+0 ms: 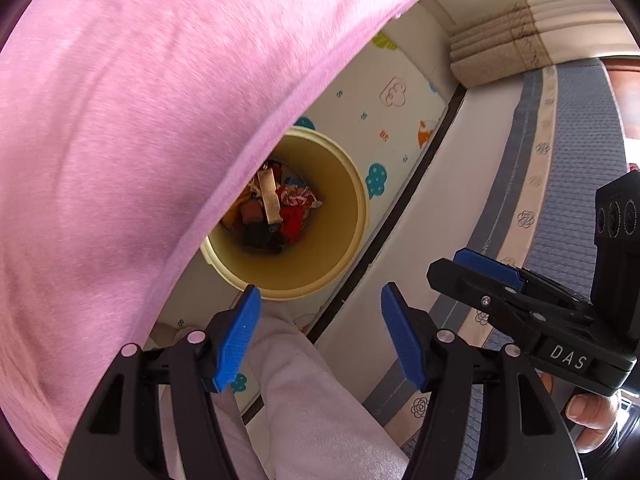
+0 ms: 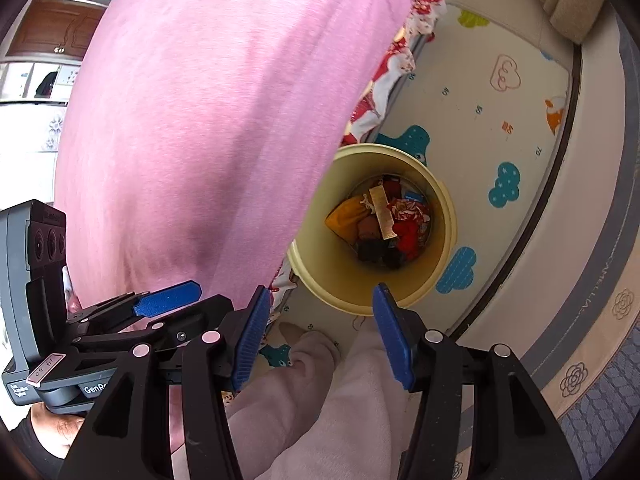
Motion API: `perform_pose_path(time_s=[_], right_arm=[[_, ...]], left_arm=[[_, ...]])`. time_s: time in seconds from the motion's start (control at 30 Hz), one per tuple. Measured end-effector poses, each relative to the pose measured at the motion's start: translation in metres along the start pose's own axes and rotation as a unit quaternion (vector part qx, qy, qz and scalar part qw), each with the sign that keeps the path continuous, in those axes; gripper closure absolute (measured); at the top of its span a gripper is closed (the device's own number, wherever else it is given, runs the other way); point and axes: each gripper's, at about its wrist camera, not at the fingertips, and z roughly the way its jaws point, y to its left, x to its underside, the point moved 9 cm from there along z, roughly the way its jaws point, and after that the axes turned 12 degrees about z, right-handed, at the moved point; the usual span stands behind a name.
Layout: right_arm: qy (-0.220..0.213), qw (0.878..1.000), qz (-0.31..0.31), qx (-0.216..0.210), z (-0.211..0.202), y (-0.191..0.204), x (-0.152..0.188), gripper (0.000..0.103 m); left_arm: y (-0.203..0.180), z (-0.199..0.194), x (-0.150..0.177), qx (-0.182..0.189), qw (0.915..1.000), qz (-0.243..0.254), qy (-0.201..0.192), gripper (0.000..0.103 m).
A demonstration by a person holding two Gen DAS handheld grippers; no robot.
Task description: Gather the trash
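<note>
Your pink garment [image 1: 140,140] fills the left of both views and hides part of the yellow bin [image 1: 344,216], whose rim curves out from under the cloth. The bin stands upright on the cloud-printed play mat [image 1: 392,120], and the trash [image 1: 276,212] lies at its bottom: a red patterned wrapper, a pale flat strip, some orange and some dark scraps, all mixed together. In the left wrist view your left tongs [image 1: 320,340] hang above the near rim of the bin, pointing steeply down, their blue pads [image 1: 236,340] standing well apart with nothing between them but your pale trouser leg [image 1: 312,400] far below. To the right of them your right tongs [image 1: 484,276] come in from the side, seen edge-on there, above the light border beside the grey patterned rug [image 1: 580,140]. In the right wrist view the order swaps: your left tongs [image 2: 168,300] show at the left edge against the pink cloth, then your right tongs [image 2: 320,340] in the middle, moderately open and empty, with the bin [image 2: 444,240] just beyond their tips and the mat [image 2: 480,120] stretching right to a dark strip [image 2: 560,160] at its edge. A red-and-white patterned cloth [image 2: 384,80] hangs beside the mat behind the bin.
</note>
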Motion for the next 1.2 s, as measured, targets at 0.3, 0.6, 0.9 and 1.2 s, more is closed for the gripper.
perform_pose_path(time_s=[0.3, 0.6, 0.9, 1.2], right_arm=[[-0.001, 0.997, -0.072, 0.008, -0.002, 0.074, 0.025, 0.050], [0.004, 0.987, -0.159, 0.005, 0.011, 0.186, 0.071, 0.050], [0.010, 0.961, -0.276, 0.000, 0.038, 0.312, 0.143, 0.050], [-0.046, 0.919, -0.392, -0.021, 0.036, 0.412, 0.202, 0.047]], left_arm=[[0.043, -0.053, 0.029, -0.006, 0.9983, -0.031, -0.048, 0.039], [0.126, -0.124, 0.090, -0.034, 0.9897, -0.094, -0.103, 0.034], [0.216, -0.206, 0.179, -0.087, 0.9646, -0.178, -0.175, 0.028], [0.283, -0.276, 0.260, -0.150, 0.9256, -0.253, -0.238, 0.016]])
